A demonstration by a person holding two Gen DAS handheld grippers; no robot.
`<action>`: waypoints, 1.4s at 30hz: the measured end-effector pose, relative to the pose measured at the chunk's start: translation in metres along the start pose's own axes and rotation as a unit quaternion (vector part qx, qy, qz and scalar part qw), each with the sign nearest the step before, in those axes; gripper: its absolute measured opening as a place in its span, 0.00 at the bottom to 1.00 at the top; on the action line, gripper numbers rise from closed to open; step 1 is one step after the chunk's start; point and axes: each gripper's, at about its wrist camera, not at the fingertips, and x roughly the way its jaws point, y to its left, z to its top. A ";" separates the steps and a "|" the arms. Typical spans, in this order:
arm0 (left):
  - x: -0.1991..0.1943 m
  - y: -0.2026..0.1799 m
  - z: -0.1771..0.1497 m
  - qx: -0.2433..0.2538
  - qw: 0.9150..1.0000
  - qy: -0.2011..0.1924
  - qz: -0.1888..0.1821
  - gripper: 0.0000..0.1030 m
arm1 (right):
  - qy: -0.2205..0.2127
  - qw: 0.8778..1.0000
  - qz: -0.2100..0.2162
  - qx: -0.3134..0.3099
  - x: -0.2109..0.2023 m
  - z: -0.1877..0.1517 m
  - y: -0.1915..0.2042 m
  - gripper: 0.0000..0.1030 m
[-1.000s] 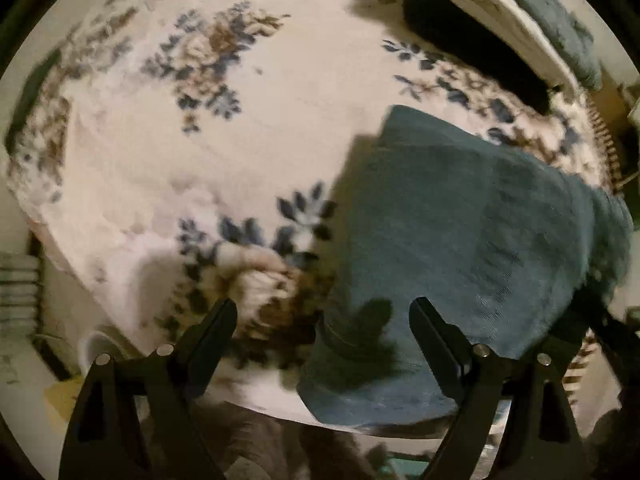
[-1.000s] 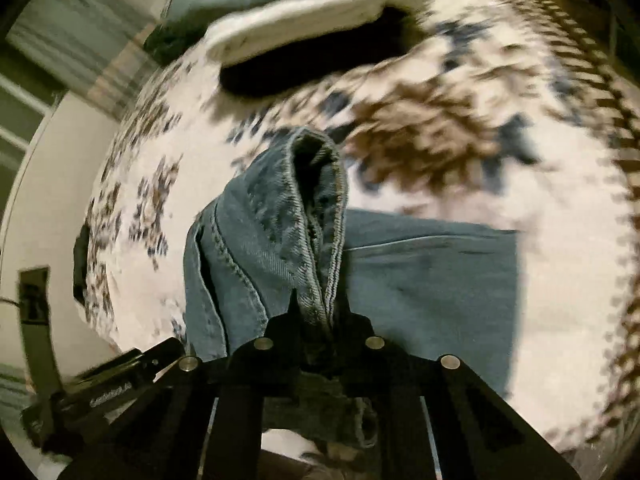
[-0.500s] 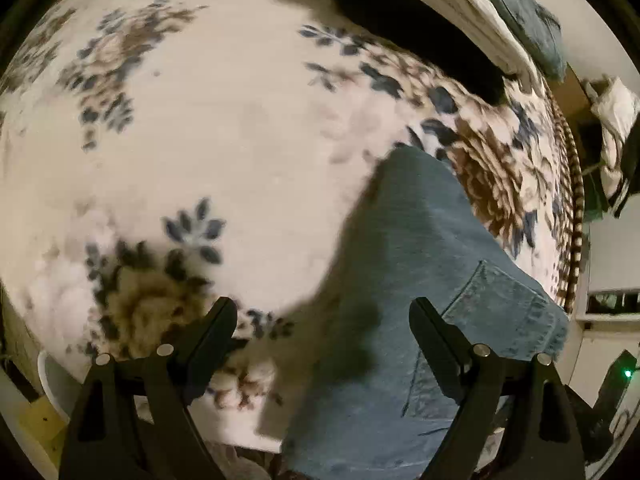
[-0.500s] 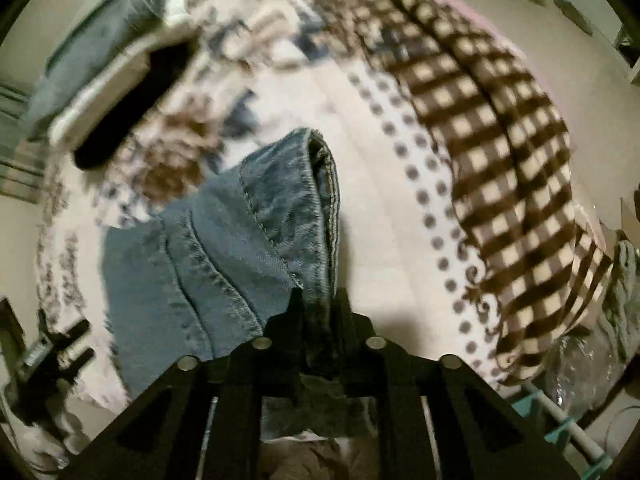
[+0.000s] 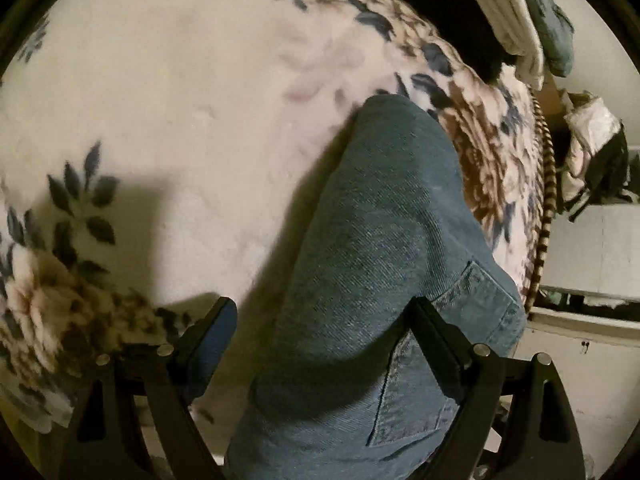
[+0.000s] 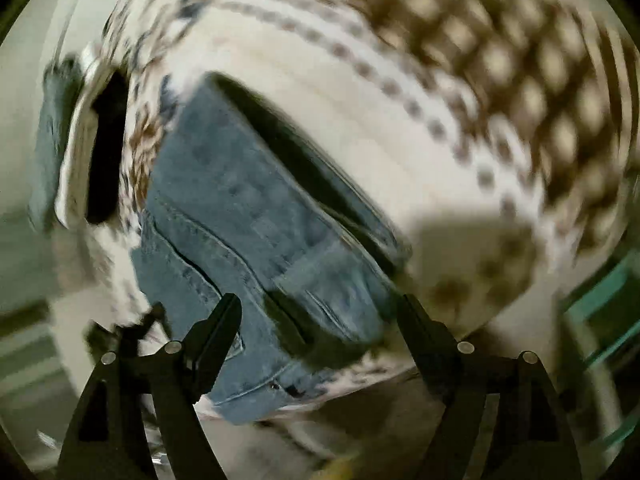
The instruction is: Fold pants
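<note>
Blue denim pants (image 5: 384,264) lie folded on a floral blanket (image 5: 180,120), a back pocket (image 5: 444,344) showing near the front edge. My left gripper (image 5: 324,320) hangs open just above the pants, its right finger over the denim and its left finger over the blanket. In the blurred right wrist view the folded pants (image 6: 256,240) lie below my right gripper (image 6: 320,316). Its jaws are opening and stand wide. The denim lies beneath them, and the pads are off it.
A stack of folded clothes, black, white and blue (image 5: 516,12), sits at the far end of the bed, seen also as a stack (image 6: 80,140) in the right view. A brown checked blanket border (image 6: 500,60) runs along the bed's side. Clutter (image 5: 592,152) lies beyond the edge.
My right gripper, shut on a denim fold in both earlier frames, has let go and opened wide while rolling. The left gripper moved in lower over the pants, staying open.
</note>
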 end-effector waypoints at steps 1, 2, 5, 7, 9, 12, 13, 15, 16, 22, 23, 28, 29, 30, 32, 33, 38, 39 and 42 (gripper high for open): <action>0.000 -0.001 0.000 0.005 1.000 0.004 -0.010 0.85 | 0.003 1.000 0.025 0.013 0.004 -0.004 -0.009 0.81; 0.000 -0.003 -0.002 0.010 1.000 0.011 -0.022 0.85 | 0.006 0.999 0.042 0.018 0.008 -0.007 -0.014 0.81; 0.002 -0.003 -0.012 0.026 0.997 0.044 -0.056 0.85 | 0.031 0.994 0.103 0.015 0.030 -0.013 -0.026 0.84; 0.004 -0.003 -0.021 0.044 0.996 0.049 -0.054 0.87 | 0.051 0.993 0.105 -0.007 0.051 -0.014 -0.025 0.84; 0.007 -0.001 -0.027 0.050 0.996 0.054 -0.055 0.89 | 0.058 0.993 0.094 -0.037 0.066 -0.014 -0.020 0.93; 0.017 0.000 -0.030 0.056 0.995 0.063 -0.052 0.89 | 0.053 0.988 0.121 -0.074 0.073 -0.015 -0.006 1.00; 0.019 0.002 -0.031 0.054 0.995 0.068 -0.055 0.89 | 0.053 0.987 0.126 -0.086 0.074 -0.016 -0.001 0.99; 0.024 0.005 -0.032 0.048 0.994 0.074 -0.060 0.89 | 0.045 0.986 0.120 -0.102 0.074 -0.016 0.008 0.97; 0.025 0.004 -0.033 0.052 0.994 0.072 -0.057 0.89 | 0.040 0.987 0.115 -0.103 0.076 -0.016 0.012 0.92; 0.015 0.000 -0.044 0.069 0.995 0.043 -0.055 0.72 | 0.003 0.986 0.088 -0.144 0.051 -0.013 0.045 0.46; 0.015 0.001 -0.044 0.064 0.996 0.040 -0.057 0.72 | -0.003 0.983 0.089 -0.160 0.043 -0.013 0.053 0.46; 0.030 0.009 -0.043 0.035 0.997 0.047 -0.056 0.74 | 0.051 0.983 0.080 -0.157 0.060 0.004 0.047 0.65; 0.030 0.009 -0.043 0.034 0.997 0.047 -0.056 0.75 | 0.072 0.984 0.085 -0.142 0.070 0.007 0.040 0.69; 0.031 0.007 -0.042 0.034 0.997 0.044 -0.056 0.75 | 0.090 0.984 0.101 -0.116 0.080 0.010 0.032 0.69; 0.030 0.004 -0.043 0.035 0.997 0.038 -0.057 0.71 | 0.092 0.982 0.140 -0.091 0.088 0.010 0.020 0.70; 0.026 0.003 -0.044 0.038 0.997 0.029 -0.058 0.67 | 0.084 0.982 0.143 -0.093 0.089 0.009 0.022 0.69; 0.002 -0.013 -0.052 0.068 0.996 0.003 -0.048 0.32 | 0.033 0.987 0.111 -0.108 0.071 -0.008 0.036 0.40; -0.005 -0.018 -0.053 0.077 0.996 -0.001 -0.040 0.31 | 0.027 0.988 0.104 -0.115 0.065 -0.013 0.042 0.39; -0.028 -0.036 -0.053 0.098 0.995 -0.012 -0.030 0.29 | 0.015 0.987 0.090 -0.136 0.045 -0.026 0.060 0.34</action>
